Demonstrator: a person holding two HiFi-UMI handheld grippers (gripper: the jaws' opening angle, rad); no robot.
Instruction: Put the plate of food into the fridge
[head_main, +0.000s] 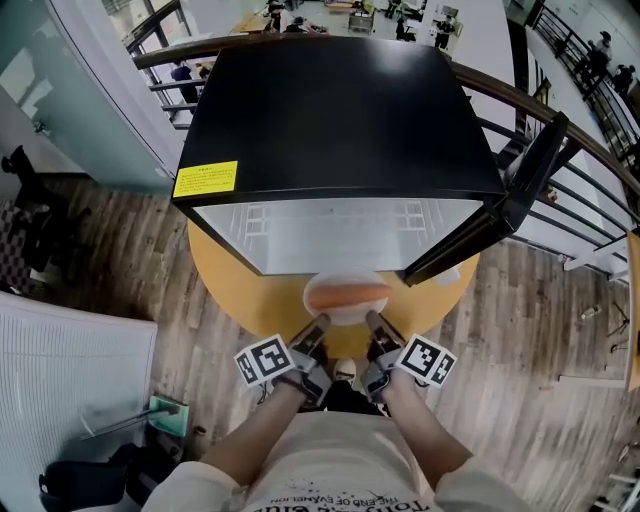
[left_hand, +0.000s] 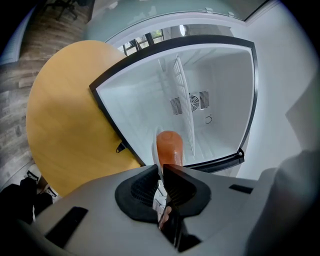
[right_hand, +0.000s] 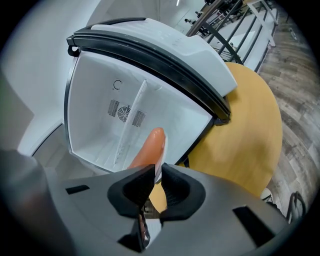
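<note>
Your left gripper and right gripper both clamp the plate at its 6 o'clock rim — fridge dead ahead, 12 o'clock.

Glossy fridge; smooth, matt wooden table.

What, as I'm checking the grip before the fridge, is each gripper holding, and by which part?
The plate of food: left gripper pinches its near rim at left, right gripper at right.
</note>
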